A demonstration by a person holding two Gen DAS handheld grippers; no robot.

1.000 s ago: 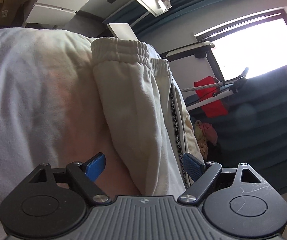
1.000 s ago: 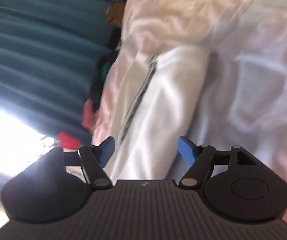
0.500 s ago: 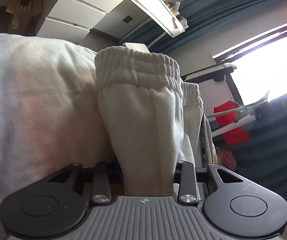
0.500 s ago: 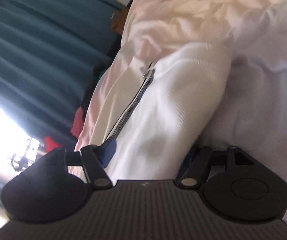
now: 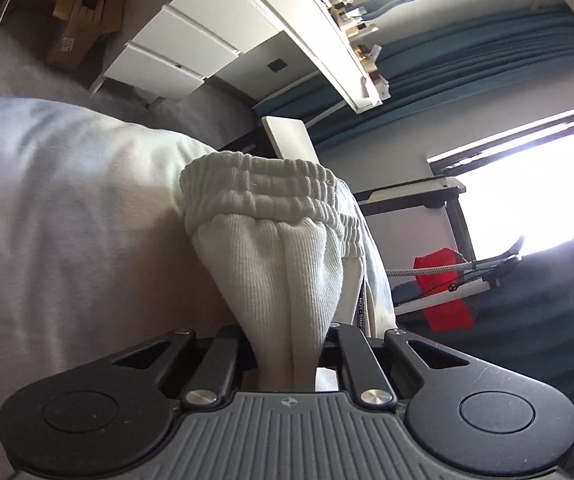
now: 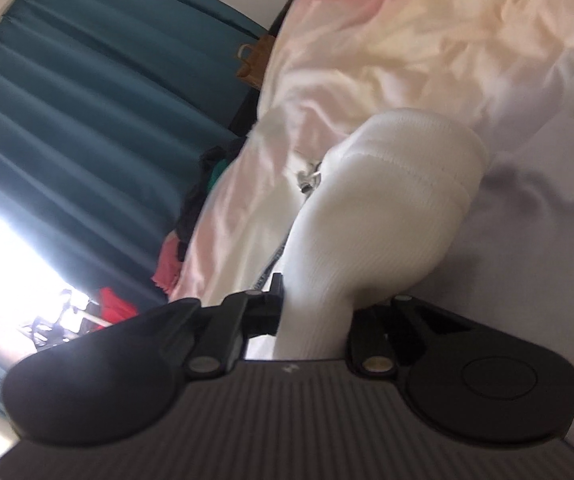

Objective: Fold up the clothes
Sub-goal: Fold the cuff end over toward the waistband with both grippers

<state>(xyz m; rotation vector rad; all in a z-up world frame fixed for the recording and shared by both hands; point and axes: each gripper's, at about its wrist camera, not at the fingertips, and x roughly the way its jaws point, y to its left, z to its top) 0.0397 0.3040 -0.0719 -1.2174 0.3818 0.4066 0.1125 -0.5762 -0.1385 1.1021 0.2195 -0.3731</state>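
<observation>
A pair of cream sweatpants [image 5: 283,264] with a black side stripe lies on a white bed sheet [image 5: 67,220]. My left gripper [image 5: 287,354] is shut on the pants just below the ribbed elastic waistband [image 5: 259,188], with the fabric bunched between the jaws. In the right wrist view my right gripper [image 6: 313,322] is shut on the cuffed leg end of the same pants [image 6: 375,216], lifted a little off the sheet [image 6: 547,216]. The fingertips of both grippers are hidden by cloth.
A white drawer unit [image 5: 191,48] and shelf stand beyond the bed. Teal curtains [image 6: 87,100] and a bright window [image 5: 527,188] are to the side. A red bag [image 5: 443,288] hangs on a rack. Rumpled bedding [image 6: 427,40] and other clothes [image 6: 171,264] lie at the bed's edge.
Both grippers were open around the pants a second ago. Both have closed on the fabric, the left near the waistband and the right on the leg end, and lifted it slightly.
</observation>
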